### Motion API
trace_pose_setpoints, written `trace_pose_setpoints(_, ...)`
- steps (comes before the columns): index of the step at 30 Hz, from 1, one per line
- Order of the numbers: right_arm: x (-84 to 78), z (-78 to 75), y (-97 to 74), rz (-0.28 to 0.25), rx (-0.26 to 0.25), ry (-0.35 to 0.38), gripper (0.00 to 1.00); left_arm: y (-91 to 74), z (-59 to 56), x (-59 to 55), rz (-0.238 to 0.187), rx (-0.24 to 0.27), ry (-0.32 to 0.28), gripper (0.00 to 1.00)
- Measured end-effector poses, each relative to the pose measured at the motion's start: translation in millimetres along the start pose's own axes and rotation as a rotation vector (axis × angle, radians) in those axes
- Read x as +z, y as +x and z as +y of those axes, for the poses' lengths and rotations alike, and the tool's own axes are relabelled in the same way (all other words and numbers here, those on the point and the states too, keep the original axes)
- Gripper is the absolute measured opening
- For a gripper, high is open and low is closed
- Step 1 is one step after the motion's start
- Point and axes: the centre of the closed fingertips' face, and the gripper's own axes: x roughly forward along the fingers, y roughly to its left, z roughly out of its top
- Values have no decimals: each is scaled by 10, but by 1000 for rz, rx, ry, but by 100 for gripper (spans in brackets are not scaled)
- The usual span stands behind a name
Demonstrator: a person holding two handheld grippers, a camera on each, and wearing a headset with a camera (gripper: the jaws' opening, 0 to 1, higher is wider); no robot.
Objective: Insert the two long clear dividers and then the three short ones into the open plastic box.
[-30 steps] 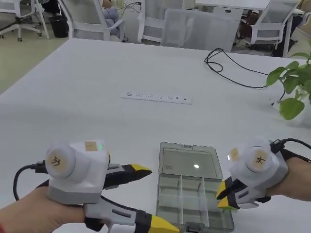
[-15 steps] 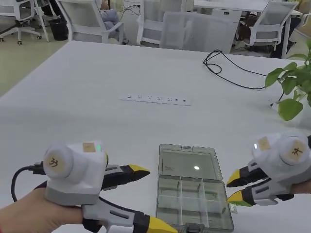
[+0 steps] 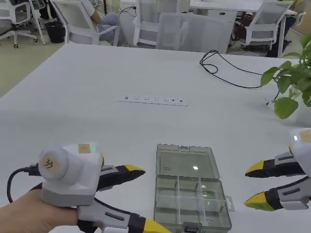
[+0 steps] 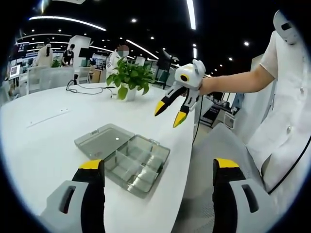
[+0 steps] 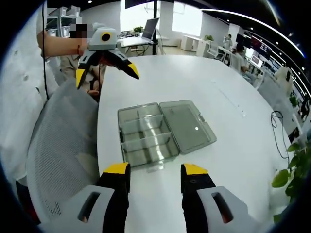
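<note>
Head view: box (image 3: 187,164) open on the table (image 3: 97,97), between the left claw (image 3: 146,198) and right claw (image 3: 251,186), both agape and empty.
Left gripper view: dividers (image 4: 130,161) crossed inside the box; insertion looks nearly finished.
Right gripper view: clear piece (image 5: 154,166) just beside the box, possibly one short divider not yet in.

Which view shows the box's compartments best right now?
Right gripper view: the open plastic box sits whole and central, seen from above. Head view has it at the bottom edge; left gripper view shows it slanted, from low down.
</note>
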Motion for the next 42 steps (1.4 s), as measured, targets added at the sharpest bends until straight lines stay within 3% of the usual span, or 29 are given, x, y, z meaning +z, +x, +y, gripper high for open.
trace_pose_setpoints(12,-185,57,-152,-70,-36,107,68,-31,25,-83,19,9,-7,100)
trace_pose_setpoints(21,-277,135,-174,-108,-37,133,84,-57,60,-150,42,20,4,100)
trace_pose_setpoints(27,-271,145,-193,-139,-44,152,87,-84,80,-206,63,28,14,100)
trace_pose_setpoints(42,-267,156,-184,-142,-36,143,89,-76,86,-205,65,31,15,100)
